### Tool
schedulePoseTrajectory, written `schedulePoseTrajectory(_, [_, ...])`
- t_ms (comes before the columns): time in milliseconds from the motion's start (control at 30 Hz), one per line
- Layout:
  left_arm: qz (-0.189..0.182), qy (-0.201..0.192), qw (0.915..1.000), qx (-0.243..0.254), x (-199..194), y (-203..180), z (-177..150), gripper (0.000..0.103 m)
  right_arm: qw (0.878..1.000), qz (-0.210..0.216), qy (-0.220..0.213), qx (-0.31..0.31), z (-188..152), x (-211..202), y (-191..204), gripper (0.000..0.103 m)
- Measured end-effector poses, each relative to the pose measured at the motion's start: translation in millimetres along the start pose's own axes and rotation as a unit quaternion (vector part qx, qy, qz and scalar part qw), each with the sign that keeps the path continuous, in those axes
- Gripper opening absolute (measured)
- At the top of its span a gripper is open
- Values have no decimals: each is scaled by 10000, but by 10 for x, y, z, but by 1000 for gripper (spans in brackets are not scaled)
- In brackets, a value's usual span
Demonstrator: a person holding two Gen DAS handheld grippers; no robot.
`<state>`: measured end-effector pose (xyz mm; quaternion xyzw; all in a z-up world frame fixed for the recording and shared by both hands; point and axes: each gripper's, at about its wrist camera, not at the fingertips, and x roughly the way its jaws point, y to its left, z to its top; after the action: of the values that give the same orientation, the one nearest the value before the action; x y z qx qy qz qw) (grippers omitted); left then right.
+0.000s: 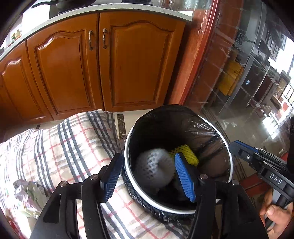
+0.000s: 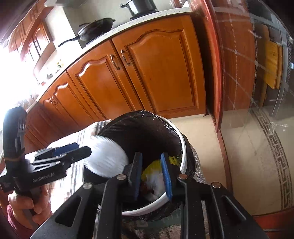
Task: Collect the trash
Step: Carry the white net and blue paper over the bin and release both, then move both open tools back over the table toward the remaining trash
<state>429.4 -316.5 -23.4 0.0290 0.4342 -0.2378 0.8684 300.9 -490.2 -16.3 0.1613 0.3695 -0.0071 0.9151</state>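
Seen only from the left wrist: a crumpled wrapper (image 1: 27, 194) lying on the plaid cloth (image 1: 60, 147) beside the bin (image 1: 179, 160), and inside the bin a white foam net (image 1: 156, 169) next to a yellow foam net (image 1: 185, 152). Seen only from the right wrist: a wok (image 2: 95, 29) and pot (image 2: 141, 7) on the counter beyond the bin, plus yellow and white plastic scraps (image 2: 153, 176) low in the bin. Blurred white in that view, the foam net (image 2: 105, 157) just inside the bin's rim (image 2: 182, 165); floor of the bin dark, hard to read. Left gripper (image 1: 148, 178) tilted down across the rim, jaws spread, nothing pinched. Right gripper (image 2: 152, 176) over the bin mouth, jaws parted narrowly, pads clear of the scraps. Hand (image 1: 277, 215) wrapped on the right handle, cut off at the frame edge.
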Motion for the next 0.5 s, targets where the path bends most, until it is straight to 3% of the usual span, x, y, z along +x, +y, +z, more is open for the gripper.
schedulePoseTrajectory(233, [-174,-334,9986,-362,-341,167,-240,60,9991,180,-326,206,-102,-220,30,34])
schedulePoseTrajectory(500, [-27,-865,9925,-862,-873,484,-848,62,9961,575,-537,395,-381,-383,257,46])
